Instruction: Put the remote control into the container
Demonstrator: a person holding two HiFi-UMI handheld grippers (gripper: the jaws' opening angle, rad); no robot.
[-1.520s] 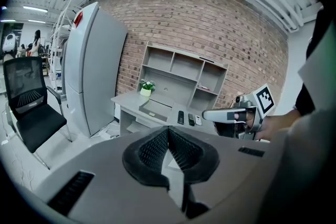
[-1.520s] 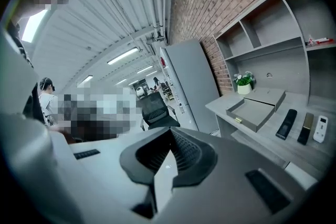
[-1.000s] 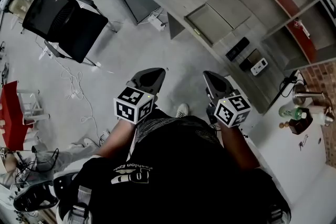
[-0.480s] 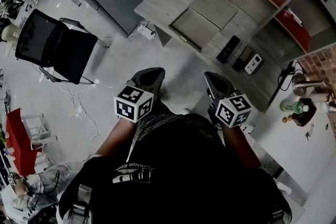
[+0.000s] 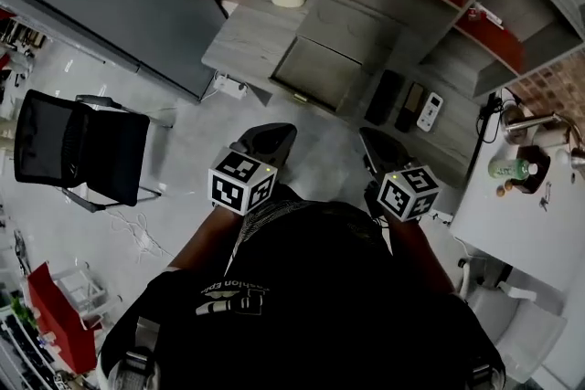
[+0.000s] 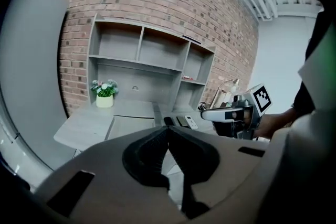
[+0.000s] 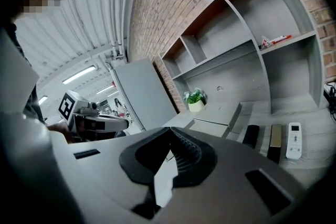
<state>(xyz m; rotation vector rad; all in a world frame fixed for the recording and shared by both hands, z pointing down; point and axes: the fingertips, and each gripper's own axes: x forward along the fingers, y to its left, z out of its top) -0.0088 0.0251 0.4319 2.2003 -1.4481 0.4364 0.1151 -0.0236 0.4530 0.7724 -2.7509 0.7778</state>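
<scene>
Approach stage, nothing picked yet. Left gripper (image 5: 272, 134) & right gripper (image 5: 373, 138) both have fingers clenched on nothing, well short of the tabletop (image 5: 239, 41). Three candidates lie side by side at 3 o'clock of the container (image 5: 315, 73), a shallow open tray w/ nothing in it: black remote (image 5: 384, 96), brownish remote (image 5: 409, 107), white remote (image 5: 430, 111) w/ buttons. Can't tell which is meant. Next, prob.: reach toward 1 o'clock, open right fingers, straddle one remote across its narrow side.

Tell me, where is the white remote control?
In the head view, the flat white remote control lies on the grey wooden desk, near its right end, beside a dark flat remote.
</scene>
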